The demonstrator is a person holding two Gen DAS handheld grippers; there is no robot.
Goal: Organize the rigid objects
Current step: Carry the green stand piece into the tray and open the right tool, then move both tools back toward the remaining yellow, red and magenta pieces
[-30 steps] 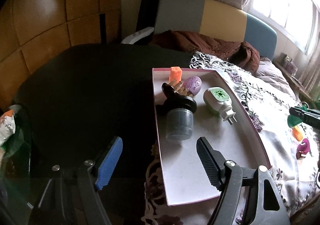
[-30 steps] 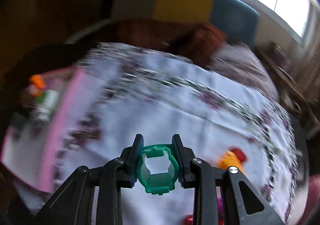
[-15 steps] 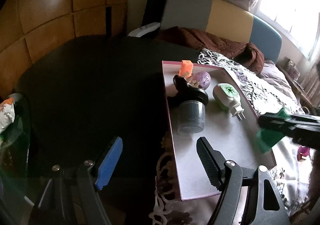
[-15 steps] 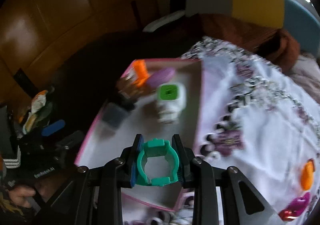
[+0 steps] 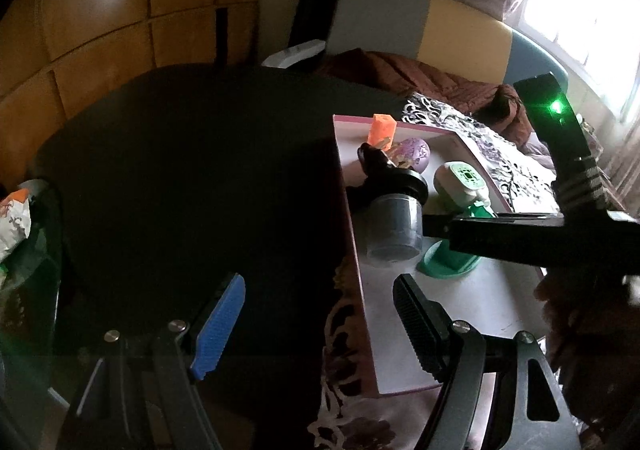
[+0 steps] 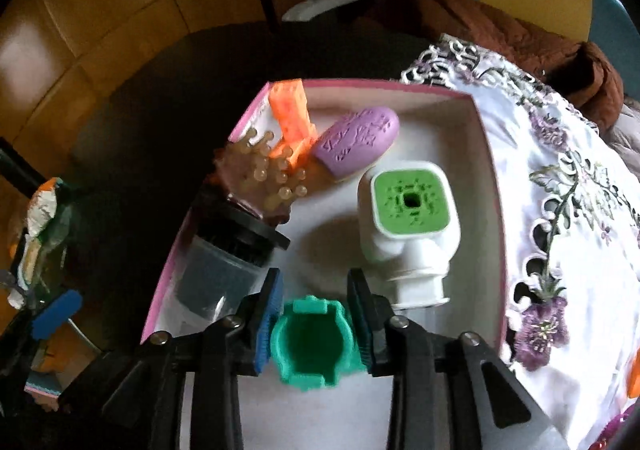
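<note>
A green plastic ring (image 6: 312,342) stands between the fingers of my right gripper (image 6: 314,278), whose jaws are opening; the pads look just clear of it. In the left wrist view the ring (image 5: 448,260) rests on the floor of the pink-rimmed white tray (image 5: 460,310), under the right gripper (image 5: 436,226). My left gripper (image 5: 318,282) hangs open and empty over the tray's near left edge. Inside the tray (image 6: 486,170) lie a white plug-in device with a green face (image 6: 408,210), a purple oval piece (image 6: 356,142), an orange block (image 6: 292,114), a nubbed brush (image 6: 260,178) and a dark lidded jar (image 6: 224,270).
The tray sits where a dark round table (image 5: 180,170) meets a flowered white cloth (image 6: 560,190). A small orange piece (image 6: 634,374) lies on the cloth at the right edge. A snack wrapper (image 5: 14,214) lies at the far left. A brown blanket (image 5: 420,74) and a padded headboard are behind.
My right gripper swung left from the cloth to over the tray and came down with the green ring. Its fingers have spread slightly and the ring sits lower. The left gripper stayed put.
</note>
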